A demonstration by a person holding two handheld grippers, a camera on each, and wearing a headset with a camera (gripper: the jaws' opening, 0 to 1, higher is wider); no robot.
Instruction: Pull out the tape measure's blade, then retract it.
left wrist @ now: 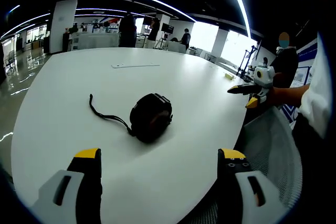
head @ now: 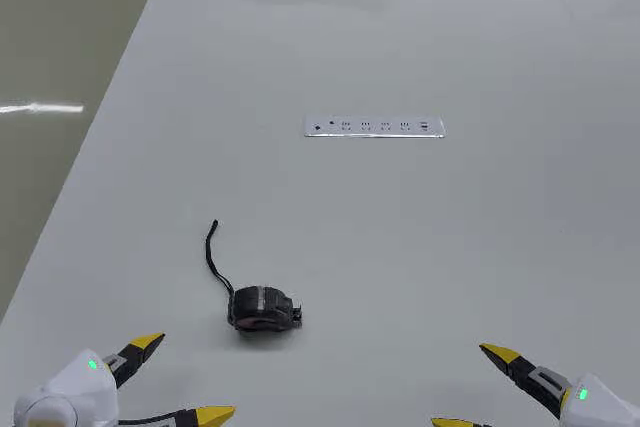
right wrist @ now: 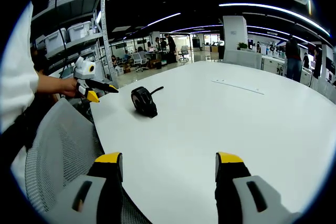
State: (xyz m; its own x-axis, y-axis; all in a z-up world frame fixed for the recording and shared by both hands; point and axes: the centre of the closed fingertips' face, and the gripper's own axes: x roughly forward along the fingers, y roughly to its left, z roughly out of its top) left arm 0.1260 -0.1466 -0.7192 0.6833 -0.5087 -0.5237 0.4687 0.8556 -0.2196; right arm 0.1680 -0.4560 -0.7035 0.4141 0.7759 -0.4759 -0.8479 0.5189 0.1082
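Lying: tape measure [head: 264,309] on the white counter [head: 420,247], near edge, left of centre, blade wound in.
Strap: cord [head: 212,252] trails toward the far side.
Left claw [head: 182,377]: released, jaws spread, near the case.
Right claw [head: 472,387]: released, well apart to the right.
Handling: likely rigid, compact, light enough to skid. Pin the case body and pinch the blade's end hook.

1. the table [head: 480,247] came up smooth, matt white.
2. the tape measure [head: 262,309] showed dark plastic, ribbed, slightly shiny; its strap [head: 212,252] looked like black cord.
3. the left gripper [head: 183,377] and the right gripper [head: 474,387] wore smooth white plastic, yellow tips.
4. the floor [head: 60,47] gleamed, glossy and reflective.
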